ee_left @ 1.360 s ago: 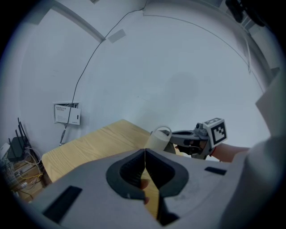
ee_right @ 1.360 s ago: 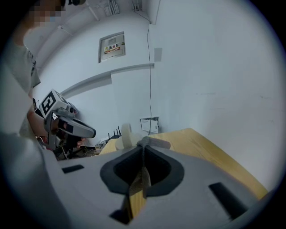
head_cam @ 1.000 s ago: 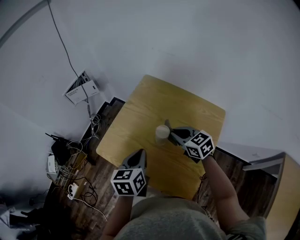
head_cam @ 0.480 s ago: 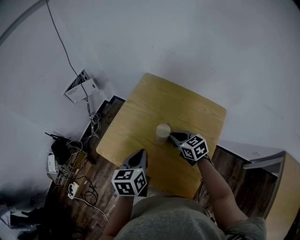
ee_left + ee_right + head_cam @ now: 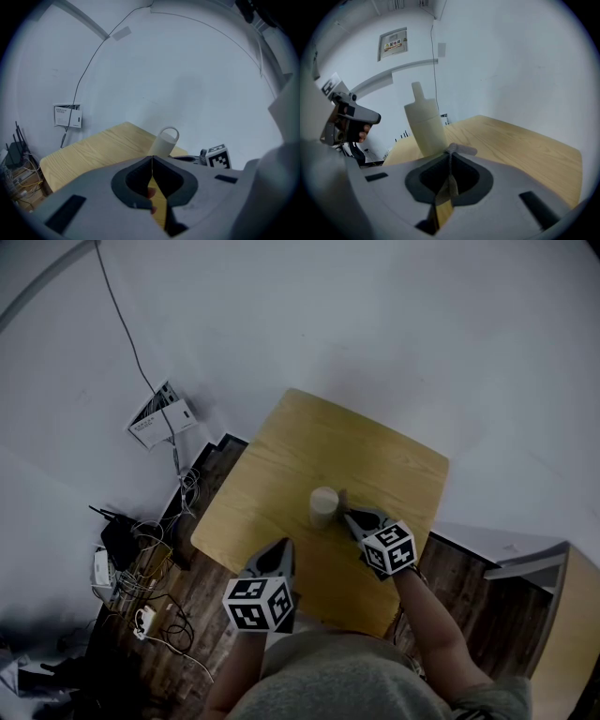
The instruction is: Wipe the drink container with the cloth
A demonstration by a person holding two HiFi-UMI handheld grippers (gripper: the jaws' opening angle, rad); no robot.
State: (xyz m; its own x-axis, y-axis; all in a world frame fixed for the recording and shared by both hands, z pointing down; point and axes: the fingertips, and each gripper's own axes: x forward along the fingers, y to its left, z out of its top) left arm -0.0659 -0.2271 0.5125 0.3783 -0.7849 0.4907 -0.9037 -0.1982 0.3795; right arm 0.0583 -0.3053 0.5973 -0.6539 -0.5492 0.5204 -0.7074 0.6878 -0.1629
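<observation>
Left tongs [image 5: 152, 159]: I see them pressed together, empty; bottle [image 5: 164, 142] ahead, apart.
Right tongs [image 5: 450, 154]: clamped on cloth [image 5: 461, 150]; bottle just ahead on bench [image 5: 525, 140].
Risk: nothing steadies the bottle, so my wipe could topple it.

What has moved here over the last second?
The right gripper, shut on the cloth, drifted slightly back toward the person, its fingers staying beside the container. The left gripper and the container stayed put.
</observation>
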